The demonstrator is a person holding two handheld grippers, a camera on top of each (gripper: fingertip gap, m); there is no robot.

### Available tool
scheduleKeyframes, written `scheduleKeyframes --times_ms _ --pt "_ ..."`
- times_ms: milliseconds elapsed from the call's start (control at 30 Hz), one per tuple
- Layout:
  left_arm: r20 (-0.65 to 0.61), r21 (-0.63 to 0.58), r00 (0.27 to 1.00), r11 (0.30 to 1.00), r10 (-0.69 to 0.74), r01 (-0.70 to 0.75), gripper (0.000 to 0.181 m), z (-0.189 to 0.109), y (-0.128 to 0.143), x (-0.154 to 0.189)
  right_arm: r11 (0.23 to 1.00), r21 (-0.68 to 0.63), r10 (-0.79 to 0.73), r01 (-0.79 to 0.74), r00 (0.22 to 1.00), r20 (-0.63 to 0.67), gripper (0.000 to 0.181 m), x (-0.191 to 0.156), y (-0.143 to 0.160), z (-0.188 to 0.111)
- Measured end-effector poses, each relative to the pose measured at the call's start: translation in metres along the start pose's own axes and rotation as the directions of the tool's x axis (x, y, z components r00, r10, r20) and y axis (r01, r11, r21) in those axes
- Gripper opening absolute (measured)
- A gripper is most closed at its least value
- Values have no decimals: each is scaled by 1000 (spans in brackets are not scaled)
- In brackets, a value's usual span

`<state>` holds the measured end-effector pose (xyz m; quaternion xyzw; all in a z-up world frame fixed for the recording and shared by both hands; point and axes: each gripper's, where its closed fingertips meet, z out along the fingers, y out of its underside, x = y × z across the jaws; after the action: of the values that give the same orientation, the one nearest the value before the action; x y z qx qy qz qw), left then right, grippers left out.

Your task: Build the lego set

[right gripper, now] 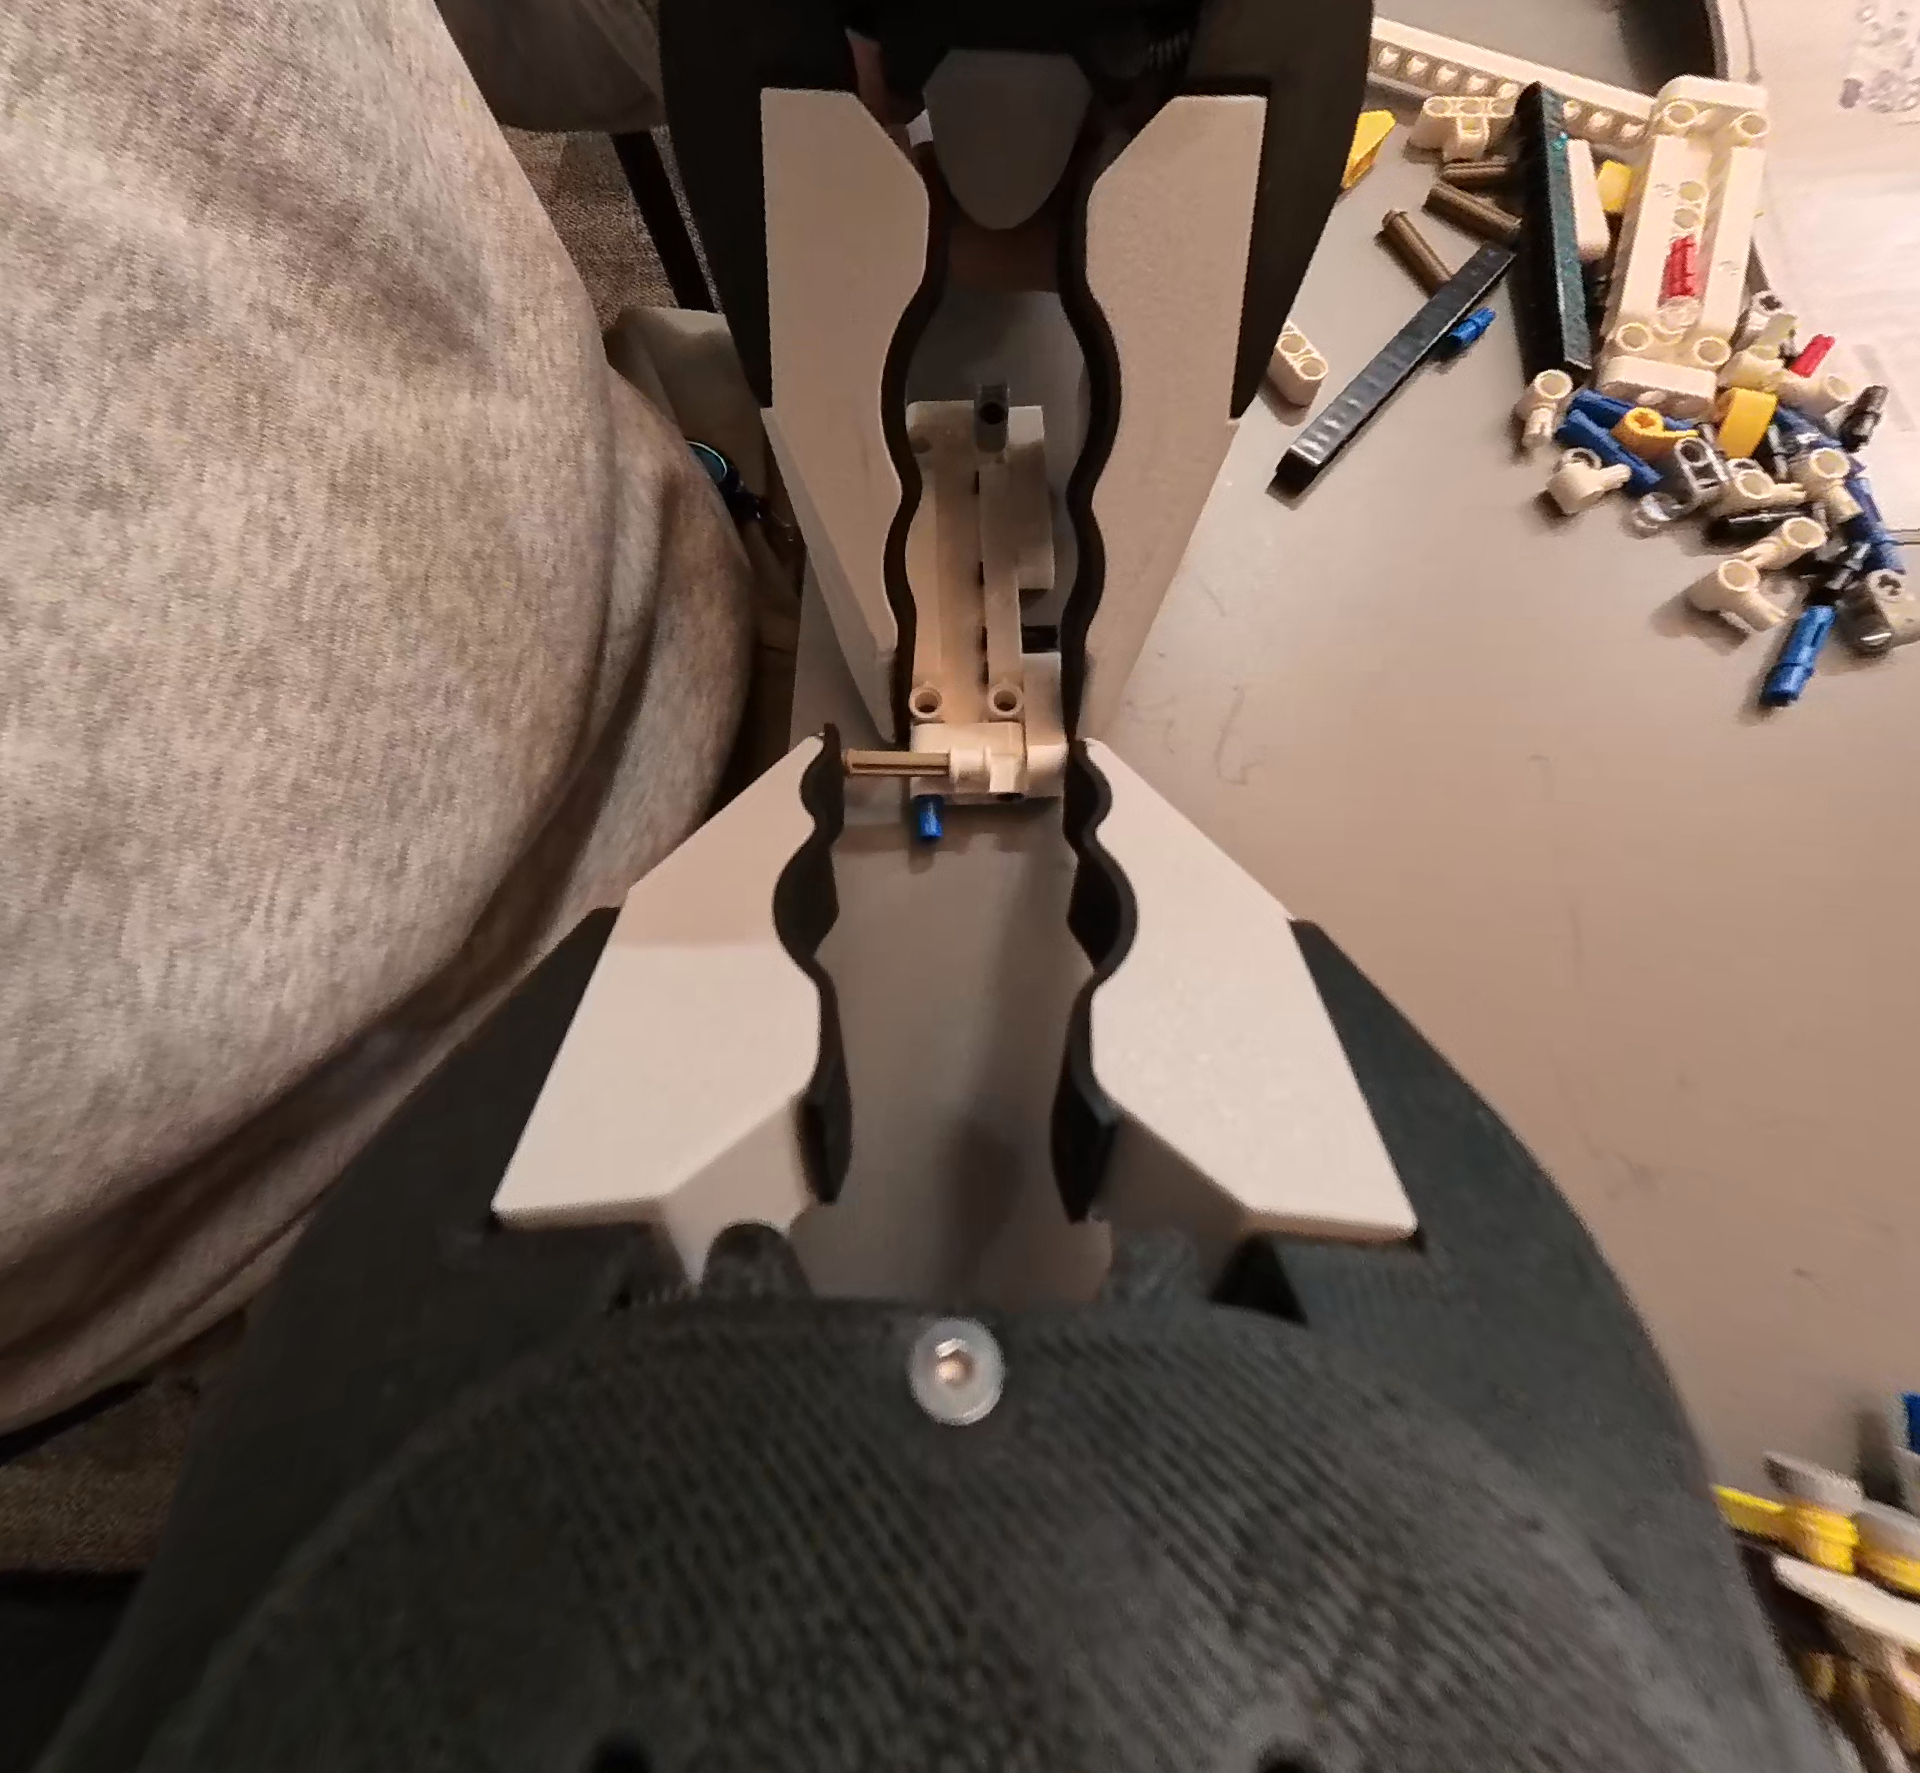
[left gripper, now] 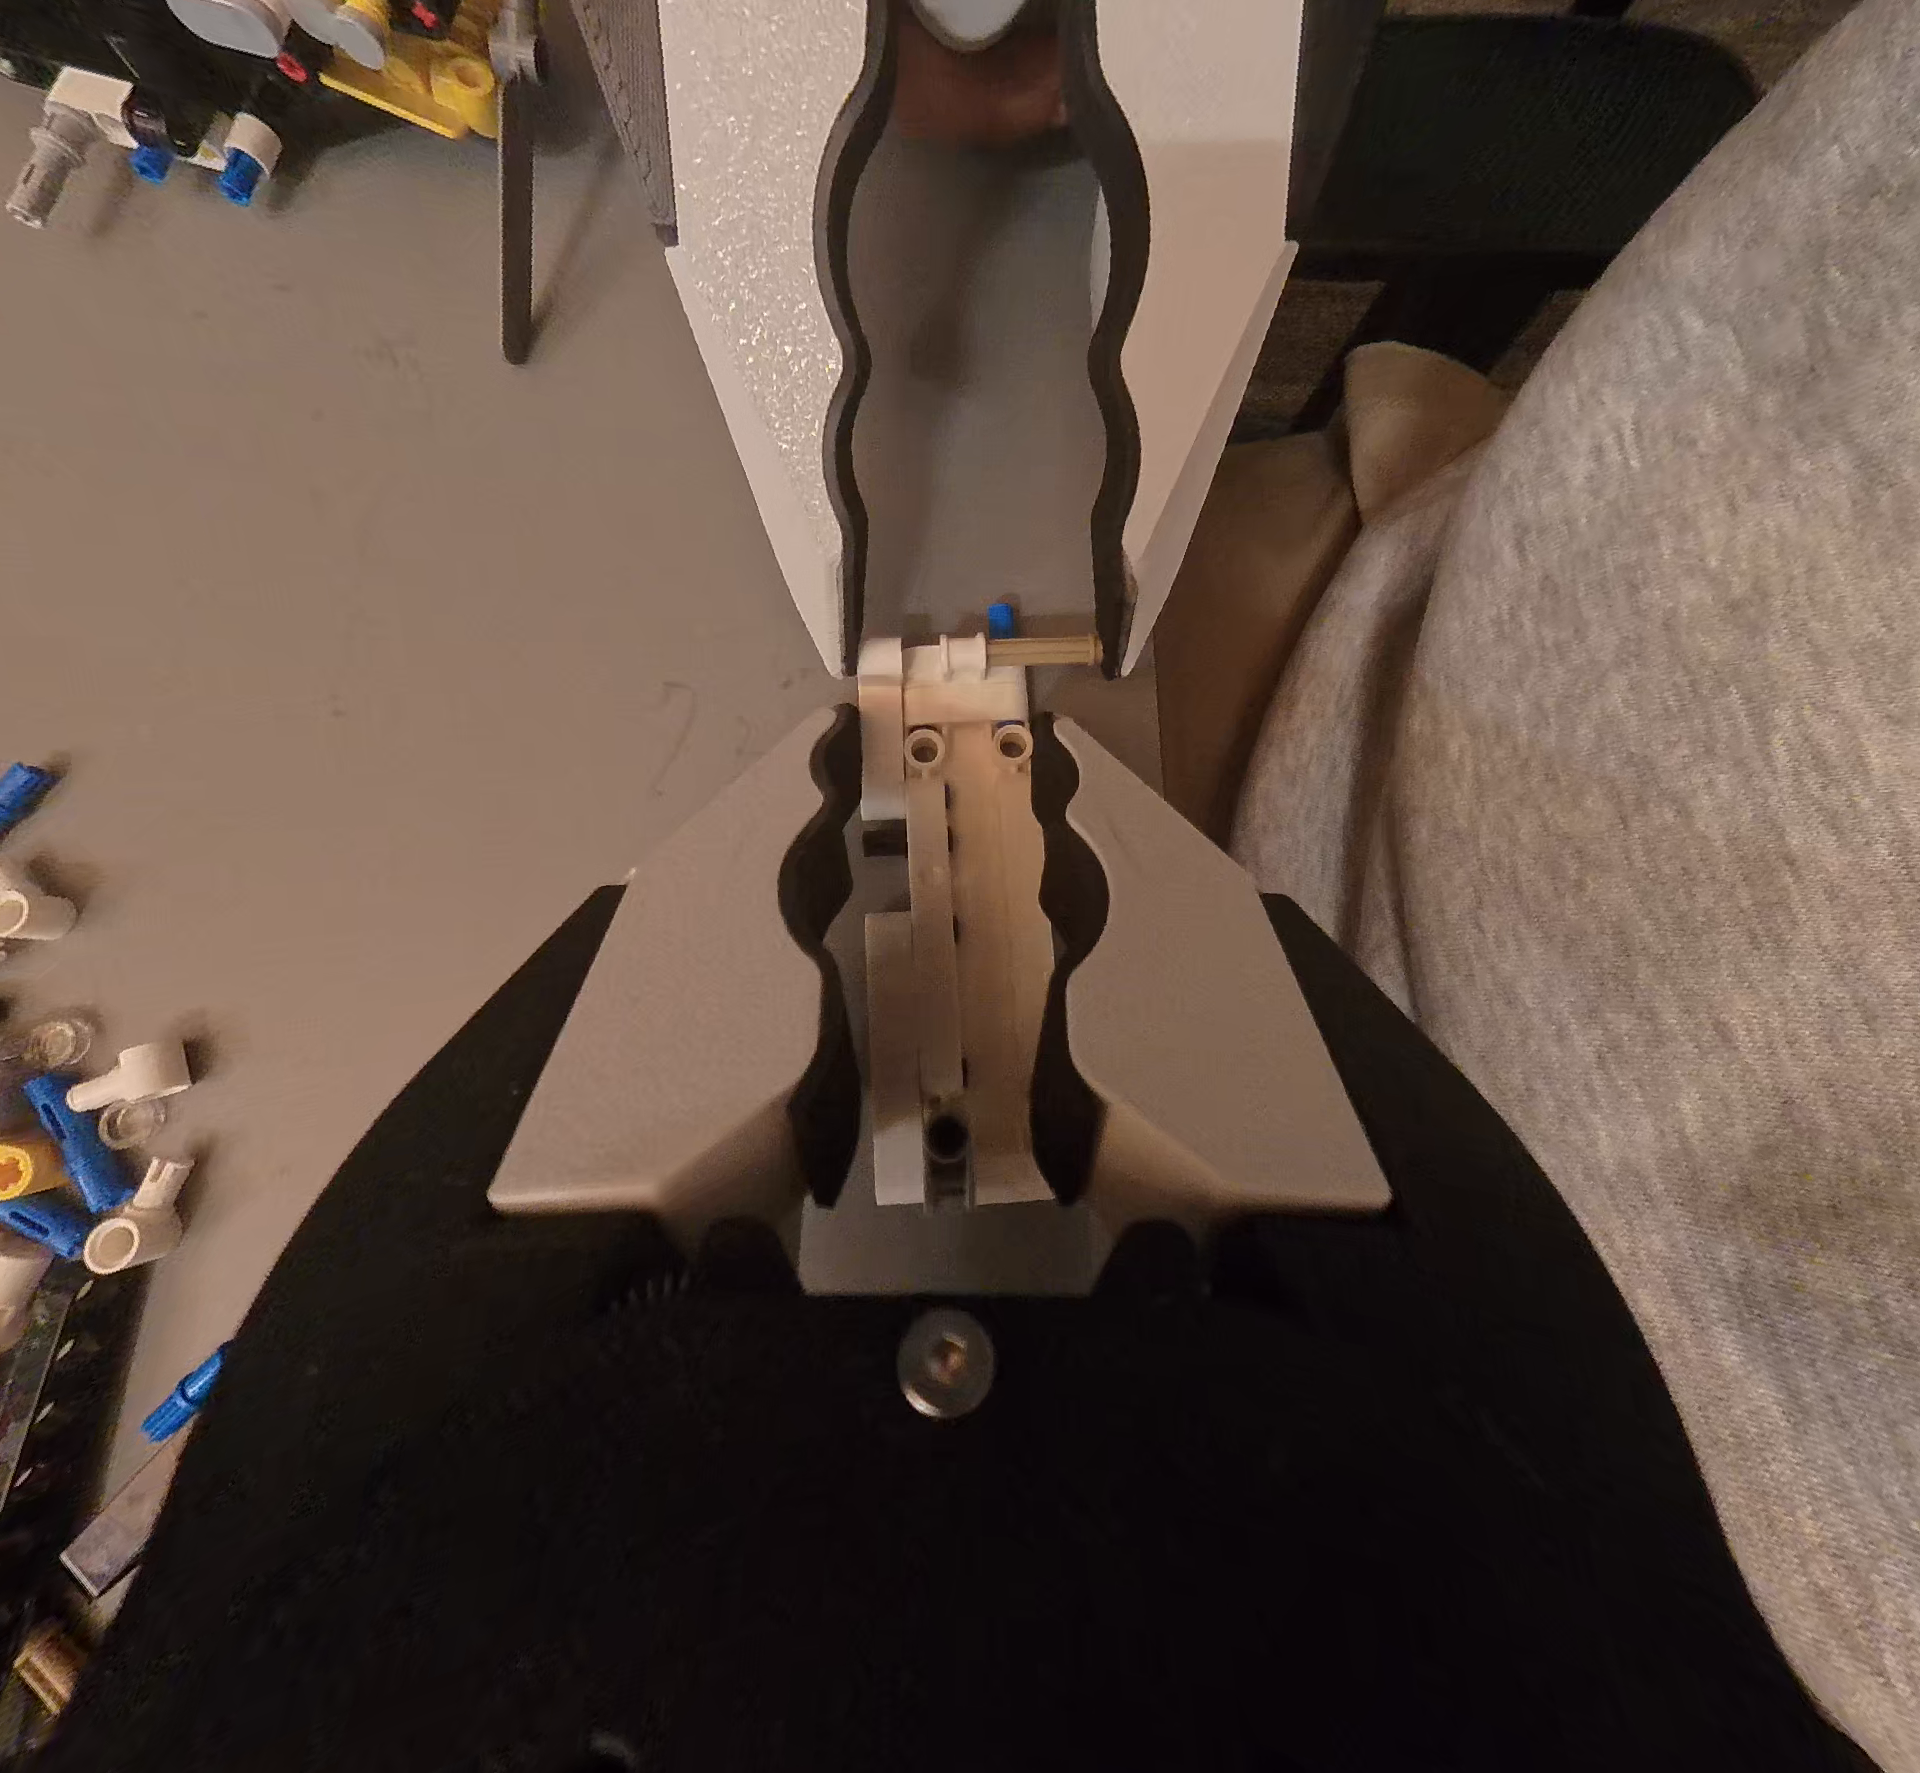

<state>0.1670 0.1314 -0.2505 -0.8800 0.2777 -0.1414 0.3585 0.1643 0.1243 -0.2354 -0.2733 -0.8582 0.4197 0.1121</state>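
Two grippers met tip to tip, the left gripper [left gripper: 940, 736] and the right gripper [right gripper: 945, 778], each with two fingers. Between the fingers sat one white lego assembly [left gripper: 951, 892], carrying one tan axle [left gripper: 1042, 651] and one visible blue pin [left gripper: 1000, 620]. Right of the right gripper's fingers lay one loose pile of small pieces [right gripper: 1756, 476], too jumbled to count, with two long black beams [right gripper: 1392, 373].

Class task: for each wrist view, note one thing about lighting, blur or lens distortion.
Left wrist view: warm, dim light; the grey sleeve bulges from wide-angle distortion; the white assembly in the left gripper is sharp. Right wrist view: the parts pile is fairly sharp; the black housing below is soft.
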Motion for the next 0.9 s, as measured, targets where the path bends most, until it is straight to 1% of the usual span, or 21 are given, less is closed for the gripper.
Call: scheduleKeyframes --times_ms 67,167,233,267,300,367,400,500,600,733,900 --pt "6 0 1000 1000 3 -3 33 0 0 0 1000 -3 -10 10 1000 -13 43 0 0 0" --pt "4 1 1000 1000 -4 4 33 -1 0 -1 998 8 -67 69 992 -111 44 2 -1 -1" --pt "10 -1 1000 1000 1 -1 33 0 0 -1 997 0 -75 76 980 -182 52 5 -1 -5" --pt "13 -1 1000 1000 4 -4 33 0 0 -1 997 -7 -79 79 977 -196 52 4 -1 -5" --pt "13 -1 1000 1000 3 -3 33 -1 0 -1 996 -14 -86 85 977 -197 47 0 -1 -5" --pt "11 -1 1000 1000 1 -1 33 -1 0 -1 995 -28 -103 100 976 -193 32 -7 -1 -3" --pt "10 -1 1000 1000 0 0 33 -1 0 -1 994 -31 -109 105 974 -199 28 -8 -1 -3" --pt "8 -1 1000 1000 0 0 33 -1 0 0 996 -23 -88 85 978 -192 28 -8 0 -3" --pt "0 -1 1000 1000 -2 2 33 -1 0 1 998 -13 -55 54 988 -147 28 -8 1 -1" --pt "0 -1 1000 1000 -1 1 33 -1 0 1 999 -29 -46 43 993 -105 28 -9 1 -1" --pt "4 -1 1000 1000 1 -1 33 -2 0 1 999 -30 -21 18 996 -88 28 -9 1 -2"
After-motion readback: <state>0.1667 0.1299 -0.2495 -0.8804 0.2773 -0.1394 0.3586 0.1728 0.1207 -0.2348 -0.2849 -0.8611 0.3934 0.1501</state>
